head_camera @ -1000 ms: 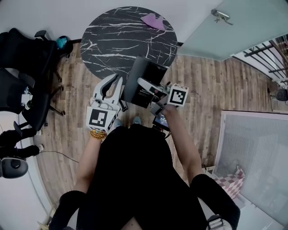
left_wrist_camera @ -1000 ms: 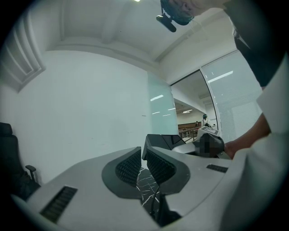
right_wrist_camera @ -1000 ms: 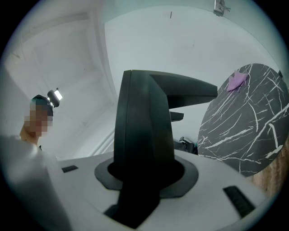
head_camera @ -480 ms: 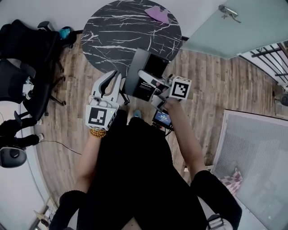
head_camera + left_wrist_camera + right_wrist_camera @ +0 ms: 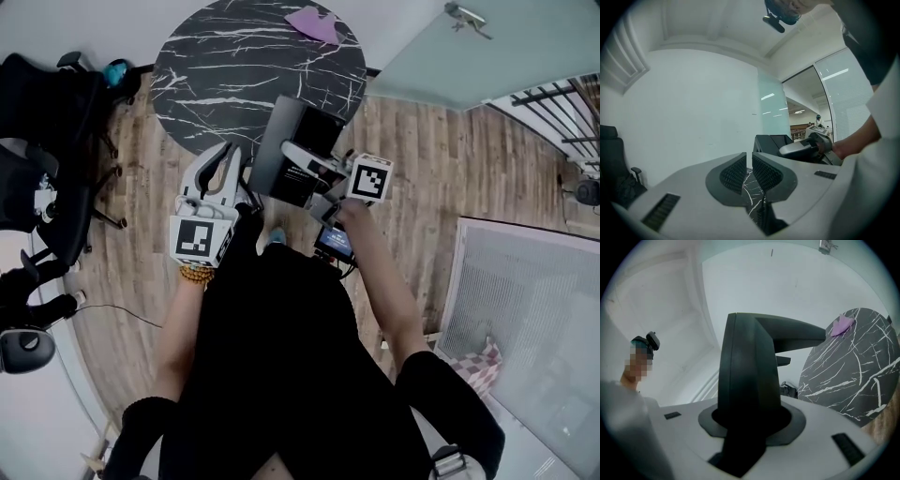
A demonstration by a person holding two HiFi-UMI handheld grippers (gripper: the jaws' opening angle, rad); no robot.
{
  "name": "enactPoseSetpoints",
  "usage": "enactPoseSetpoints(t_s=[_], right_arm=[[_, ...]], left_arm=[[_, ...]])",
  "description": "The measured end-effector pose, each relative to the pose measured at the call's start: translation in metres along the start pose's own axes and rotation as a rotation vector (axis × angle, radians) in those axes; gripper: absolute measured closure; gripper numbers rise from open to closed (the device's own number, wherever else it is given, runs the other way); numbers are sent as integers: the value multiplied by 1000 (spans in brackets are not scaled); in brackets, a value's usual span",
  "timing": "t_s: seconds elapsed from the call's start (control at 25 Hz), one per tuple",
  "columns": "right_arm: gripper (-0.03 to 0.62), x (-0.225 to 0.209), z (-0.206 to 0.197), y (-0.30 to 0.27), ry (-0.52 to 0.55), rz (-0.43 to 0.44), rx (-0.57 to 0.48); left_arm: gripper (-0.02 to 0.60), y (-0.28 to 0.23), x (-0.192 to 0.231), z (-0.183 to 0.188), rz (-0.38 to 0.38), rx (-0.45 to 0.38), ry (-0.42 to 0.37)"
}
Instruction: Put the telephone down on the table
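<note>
My right gripper [image 5: 298, 161] is shut on a black desk telephone [image 5: 272, 159] and holds it in the air at the near rim of the round black marble table [image 5: 253, 66]. In the right gripper view the telephone's dark body [image 5: 750, 371] fills the space between the jaws, with the table [image 5: 853, 376] beyond on the right. My left gripper [image 5: 223, 155] hovers just left of the telephone. Its jaws are shut with only a thin slit between the pads [image 5: 733, 173] and nothing in them. From the left gripper [image 5: 749, 171] the telephone [image 5: 771, 143] shows to the right.
A purple scrap [image 5: 314, 23] lies at the table's far edge. Black office chairs [image 5: 47, 122] stand to the left on the wood floor. A glass door [image 5: 469, 47] and a railing [image 5: 562, 103] are at the upper right. A small lit screen [image 5: 336, 242] hangs below my right hand.
Both grippers have sunk a little and drifted slightly by the table's near rim. The telephone stays in the right gripper's hold; the left jaws remain shut and empty.
</note>
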State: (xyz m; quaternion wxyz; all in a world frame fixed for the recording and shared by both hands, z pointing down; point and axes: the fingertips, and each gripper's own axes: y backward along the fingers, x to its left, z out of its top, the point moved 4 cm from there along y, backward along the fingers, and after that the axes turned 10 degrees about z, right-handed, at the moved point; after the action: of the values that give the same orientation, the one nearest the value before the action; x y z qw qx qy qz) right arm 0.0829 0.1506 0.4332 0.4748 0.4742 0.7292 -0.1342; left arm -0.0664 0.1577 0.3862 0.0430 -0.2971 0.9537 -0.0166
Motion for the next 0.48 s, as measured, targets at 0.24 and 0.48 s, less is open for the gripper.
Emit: enactPoseSetpoints(t_s=[0.24, 0.48], right_arm=[[427, -15, 25, -12, 9, -30, -11], [427, -35, 42, -35, 11, -56, 2]], left_arm=[[541, -31, 20, -1, -18, 2, 29], [541, -58, 46, -5, -38, 14, 64]])
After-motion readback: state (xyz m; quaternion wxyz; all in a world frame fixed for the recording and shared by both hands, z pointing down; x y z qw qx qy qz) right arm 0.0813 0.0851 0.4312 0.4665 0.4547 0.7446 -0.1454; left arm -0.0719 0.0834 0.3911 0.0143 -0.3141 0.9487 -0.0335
